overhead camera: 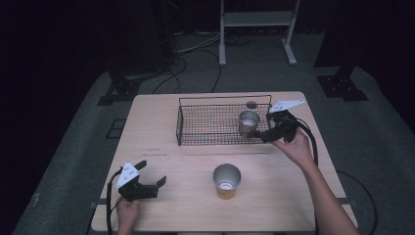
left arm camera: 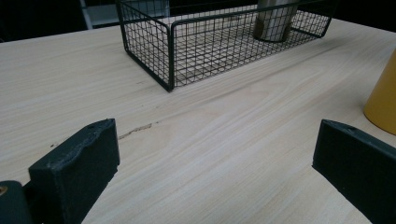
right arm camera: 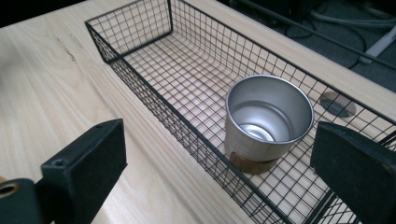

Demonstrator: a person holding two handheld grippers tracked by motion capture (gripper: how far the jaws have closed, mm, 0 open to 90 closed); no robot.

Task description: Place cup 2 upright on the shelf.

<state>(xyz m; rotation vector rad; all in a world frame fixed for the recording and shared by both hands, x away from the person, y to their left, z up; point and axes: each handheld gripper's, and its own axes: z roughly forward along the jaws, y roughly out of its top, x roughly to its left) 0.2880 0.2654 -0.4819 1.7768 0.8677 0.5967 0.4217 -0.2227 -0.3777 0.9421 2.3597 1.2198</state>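
Note:
A black wire basket [overhead camera: 222, 98] stands at the back middle of the wooden table. Inside its right end a steel cup [overhead camera: 248, 122] with a brown base stands upright. My right gripper [overhead camera: 259, 133] hovers at the basket's front right corner, open, apart from that cup. The right gripper view looks down on the steel cup [right arm camera: 268, 119] in the basket [right arm camera: 154, 91], beyond the wide-apart jaws of the right gripper [right arm camera: 215, 140]. A second steel cup [overhead camera: 227, 180] with a yellow base stands on the table near the front. My left gripper [overhead camera: 151, 173] rests open at the front left, nothing between its jaws.
The left gripper [left arm camera: 215, 135] faces bare tabletop, with the basket [left arm camera: 170, 56] ahead and the yellow-based cup [left arm camera: 383, 98] at the right edge. A round cable hole [overhead camera: 252, 104] sits behind the basket. Cables and stand legs lie on the floor beyond the table.

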